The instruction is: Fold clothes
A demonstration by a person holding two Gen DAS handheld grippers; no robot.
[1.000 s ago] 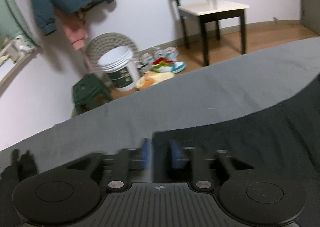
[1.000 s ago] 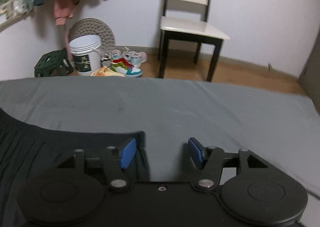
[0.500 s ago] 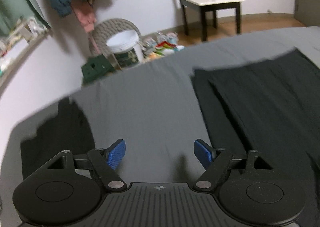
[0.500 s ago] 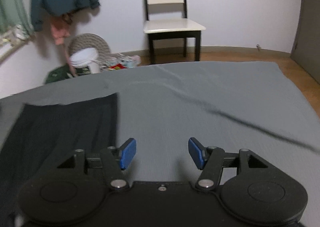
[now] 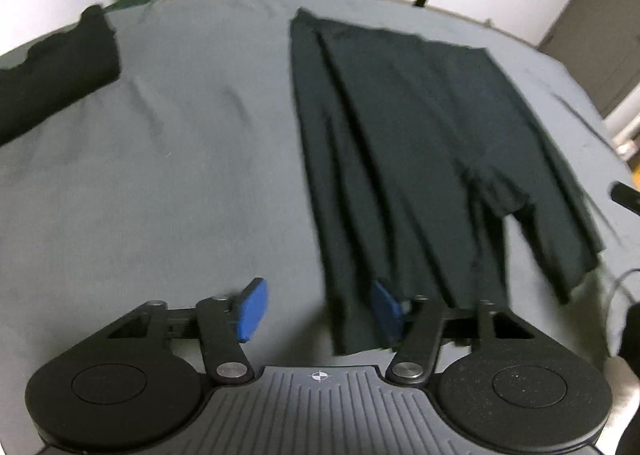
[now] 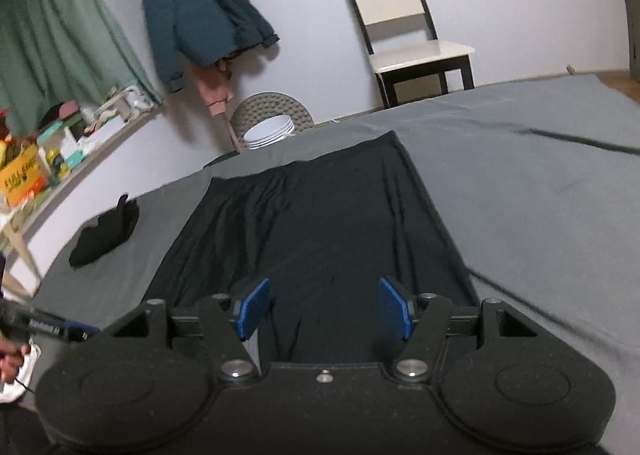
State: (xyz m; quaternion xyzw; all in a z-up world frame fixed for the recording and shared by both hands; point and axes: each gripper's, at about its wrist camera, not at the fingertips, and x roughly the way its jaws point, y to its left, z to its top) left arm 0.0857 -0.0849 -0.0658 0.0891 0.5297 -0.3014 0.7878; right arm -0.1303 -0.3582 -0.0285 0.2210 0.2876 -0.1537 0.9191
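Lying flat on the grey bed [image 5: 168,175], the dark shirt [image 5: 420,143] leaves bare sheet leftward — left claw [image 5: 316,309] released at its near-left edge. Right view: right claw [image 6: 326,309] spread empty over the shirt's near hem — open sheet rightward.

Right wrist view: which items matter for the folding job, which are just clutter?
Job:
- dark garment spread flat on the grey sheet
- smaller black garment to its left
- right hand-held gripper, open

Clutter:
- chair
- teal jacket
- white bucket
- shelf items
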